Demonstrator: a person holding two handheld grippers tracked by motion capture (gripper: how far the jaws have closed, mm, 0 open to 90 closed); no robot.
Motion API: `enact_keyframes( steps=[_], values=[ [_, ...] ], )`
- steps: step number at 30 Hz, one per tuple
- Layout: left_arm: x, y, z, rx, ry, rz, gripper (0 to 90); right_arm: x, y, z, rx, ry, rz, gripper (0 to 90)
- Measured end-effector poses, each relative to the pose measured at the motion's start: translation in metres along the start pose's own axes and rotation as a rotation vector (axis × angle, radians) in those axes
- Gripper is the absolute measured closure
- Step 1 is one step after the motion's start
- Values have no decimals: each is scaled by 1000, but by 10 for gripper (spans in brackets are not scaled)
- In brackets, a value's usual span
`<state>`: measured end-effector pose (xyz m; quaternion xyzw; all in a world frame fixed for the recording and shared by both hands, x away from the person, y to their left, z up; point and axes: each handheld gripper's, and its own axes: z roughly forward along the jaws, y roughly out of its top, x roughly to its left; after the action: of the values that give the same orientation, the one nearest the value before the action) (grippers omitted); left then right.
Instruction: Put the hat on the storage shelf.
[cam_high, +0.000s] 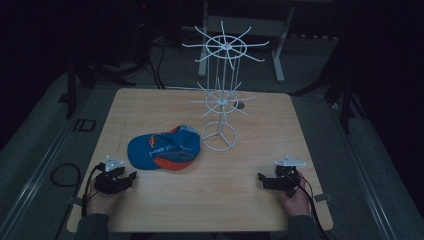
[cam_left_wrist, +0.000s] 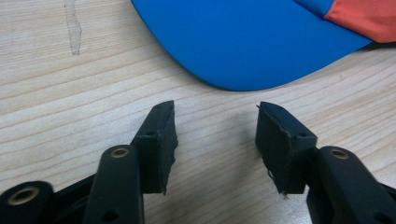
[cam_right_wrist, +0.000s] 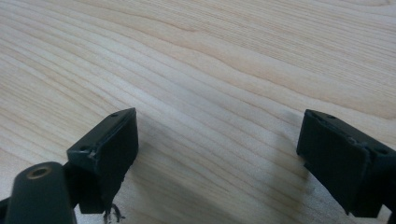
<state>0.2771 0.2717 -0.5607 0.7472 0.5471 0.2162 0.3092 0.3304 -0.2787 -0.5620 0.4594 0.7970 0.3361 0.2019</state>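
Left hand-held gripper (cam_high: 131, 177) sits low over the light wooden counter (cam_high: 210, 200), jaws parted with nothing between them. In the left gripper view its black pads (cam_left_wrist: 161, 140) frame bare wood, and the blue fabric baseball cap with an orange-red panel (cam_left_wrist: 252, 42) lies just ahead of the tips, apart from them. In the high view the cap (cam_high: 162, 149) rests flat on the counter, just ahead and to the inner side of the left hand-held gripper, crown toward the white wire spoked display rack (cam_high: 222, 95), which stands farther ahead, right next to the cap's far edge.

Right hand-held gripper (cam_high: 261, 178) is also open and empty, jaws wide over bare wood, well apart from the cap.

Step in hand, as judged: reach for the cap with the left hand-held gripper, likely to hang it on the rack. To do it well:
- slide forward low, one jaw under the blue rim, one over it, so the pads pinch fabric and not the counter
- take the stiff edge nearest the tips, not the soft crown; it will probably flop less
- close fully before lifting, then lift straight up
- keep clear of the rack's thin spokes on the way; it looks light and could tip if bumped
- right hand-held gripper is free to steady the rack base or the cap's other side.
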Motion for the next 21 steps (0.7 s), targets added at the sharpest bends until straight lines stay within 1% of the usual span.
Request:
enact_keyframes(
  steps=[3,4,5,6,7,8,11,13,14,16,17,18,21],
  values=[
    [1,1,-1,7,-8,-2,547,0,0,0,0,0,0,125],
    [3,3,-2,20,-45,-28,569,0,0,0,0,0,0,125],
    [3,3,-2,20,-45,-28,582,0,0,0,0,0,0,125],
    [2,4,-4,28,-71,-26,583,0,0,0,0,0,0,125],
    [2,4,-4,28,-71,-26,584,0,0,0,0,0,0,125],
    [0,5,-5,30,-74,-16,583,0,0,0,0,0,0,125],
    [-5,13,-12,4,-101,0,576,0,0,0,0,0,0,125],
    [-8,20,-15,-11,-113,14,567,0,0,0,0,0,0,125],
    [-10,29,-17,-25,-122,26,561,0,0,0,-1,0,2,125],
    [-10,29,-17,-25,-122,26,561,0,0,0,-1,0,2,125],
    [-12,37,-18,-34,-134,43,561,0,0,0,-1,0,2,125],
    [-13,41,-18,-36,-138,56,561,0,0,0,-1,0,2,125],
    [-15,51,-16,-48,-157,74,561,0,0,0,0,0,2,126]
  ],
)
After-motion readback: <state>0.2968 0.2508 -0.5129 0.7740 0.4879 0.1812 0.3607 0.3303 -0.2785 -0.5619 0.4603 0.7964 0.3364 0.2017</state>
